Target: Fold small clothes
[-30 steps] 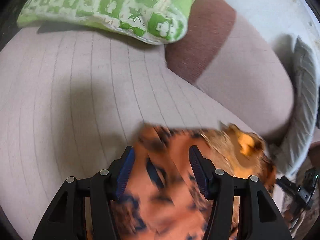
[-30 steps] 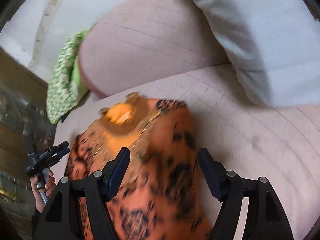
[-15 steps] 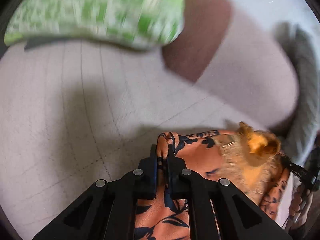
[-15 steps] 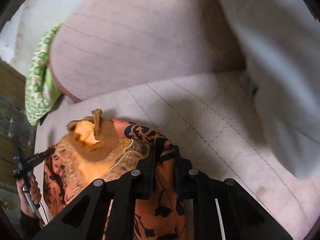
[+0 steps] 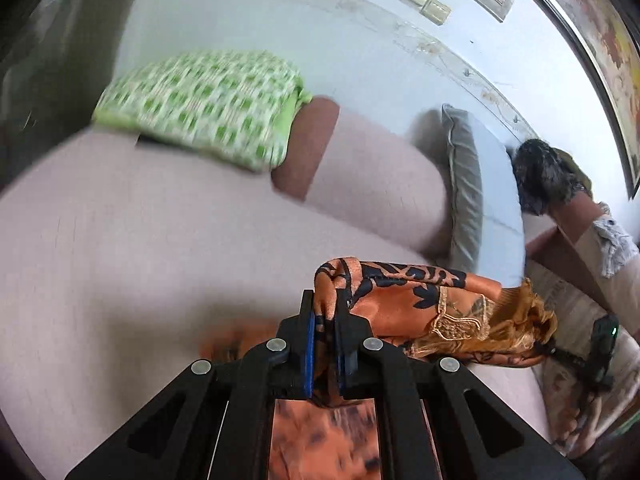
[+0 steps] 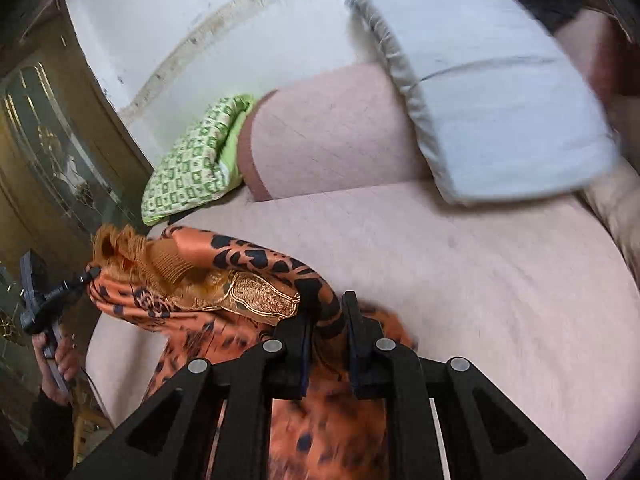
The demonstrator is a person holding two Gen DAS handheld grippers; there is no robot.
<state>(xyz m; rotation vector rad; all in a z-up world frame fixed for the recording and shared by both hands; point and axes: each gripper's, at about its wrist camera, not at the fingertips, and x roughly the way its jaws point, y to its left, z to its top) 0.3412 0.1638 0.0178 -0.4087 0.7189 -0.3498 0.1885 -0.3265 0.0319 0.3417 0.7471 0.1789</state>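
My left gripper (image 5: 325, 332) and right gripper (image 6: 326, 322) each clamp the orange garment (image 5: 404, 300) above the sofa (image 6: 460, 264).

Pink sofa (image 6: 460, 280): the landmark. Green checked cushion (image 5: 204, 104) at its far end, against the brown-edged backrest (image 6: 332, 128). Grey pillow (image 6: 492, 100) leaning on the backrest. White wall (image 5: 340, 40) behind the sofa, bearing light switches (image 5: 426, 5) and a framed picture (image 5: 592, 40).

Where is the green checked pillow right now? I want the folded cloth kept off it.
The green checked pillow lies at the sofa's far left end, against the brown-edged bolster, beyond the orange cloth.
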